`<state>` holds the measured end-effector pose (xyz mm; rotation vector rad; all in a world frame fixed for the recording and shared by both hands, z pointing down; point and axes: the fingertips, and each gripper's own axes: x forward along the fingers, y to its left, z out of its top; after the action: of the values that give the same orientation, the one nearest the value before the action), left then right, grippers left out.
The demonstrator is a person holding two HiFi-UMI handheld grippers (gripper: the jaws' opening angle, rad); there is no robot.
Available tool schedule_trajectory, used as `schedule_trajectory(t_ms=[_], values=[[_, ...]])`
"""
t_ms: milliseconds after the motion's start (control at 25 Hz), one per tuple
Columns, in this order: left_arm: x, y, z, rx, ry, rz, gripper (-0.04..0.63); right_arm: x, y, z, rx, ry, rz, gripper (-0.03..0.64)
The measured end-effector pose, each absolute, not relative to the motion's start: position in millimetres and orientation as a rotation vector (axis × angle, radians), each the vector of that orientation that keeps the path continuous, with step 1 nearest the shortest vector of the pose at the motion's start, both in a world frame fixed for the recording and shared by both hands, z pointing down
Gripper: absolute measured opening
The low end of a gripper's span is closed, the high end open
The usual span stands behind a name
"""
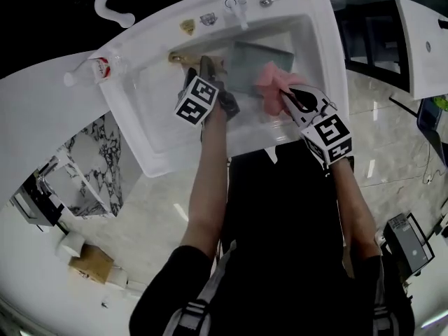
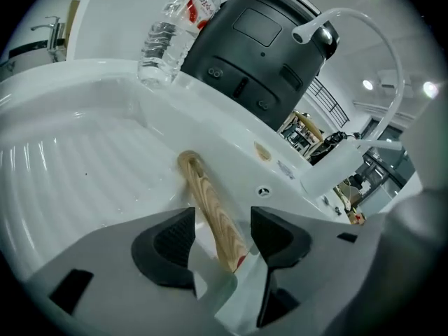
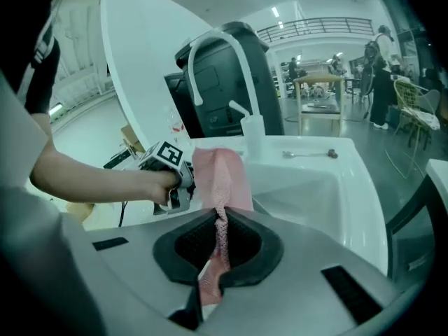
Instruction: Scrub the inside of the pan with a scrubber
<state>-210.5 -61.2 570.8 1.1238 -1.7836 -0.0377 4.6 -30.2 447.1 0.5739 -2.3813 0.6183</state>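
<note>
Seen from above, a person leans over a white sink (image 1: 329, 61) on the desk. A grey pan (image 1: 252, 65) lies in the far half of the basin. Its wooden handle (image 1: 180, 58) sticks out to the left along the basin's back wall.

The next move seems to turn on that handle. The left gripper (image 1: 208, 67) is right over it, and its own view shows the handle running lengthwise up the gap between the jaws, away from the camera. The jaws stand wide apart, one pad on each side of the wood and neither pressing on it. The left gripper is therefore released, but lined up so that closing would likely pin the pan.

The right gripper (image 1: 288, 98) is the one nearer the pan's bowl, coming in from the right. It is clenched on a pink scrubber (image 1: 269, 82), which stands up out of the shut pads. From above, the scrubber overlaps the pan's right edge. No view shows whether it touches the metal yet.

Judging by this layout, scrubbing has not begun. The left gripper would need to steady the handle before the right sweeps the scrubber leftward into the pan.
</note>
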Motion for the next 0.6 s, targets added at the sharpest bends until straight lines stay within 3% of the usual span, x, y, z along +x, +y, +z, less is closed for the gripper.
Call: schedule_trajectory(t_ms=[200,320,600], values=[[-216,-70,585,1.091,-1.809,-0.05,0.236,-7,-37,495,0.481,-2.26,0.587,0.025],[-219,-71,588,1.102,-1.839,-0.003,0.184,-19,-41,520,0.427,-2.217,0.577,0.025],[-217,-69,591,1.139,-1.876,0.06,0.186,-42,-40,569,0.351,-2.178,0.557,0.025]])
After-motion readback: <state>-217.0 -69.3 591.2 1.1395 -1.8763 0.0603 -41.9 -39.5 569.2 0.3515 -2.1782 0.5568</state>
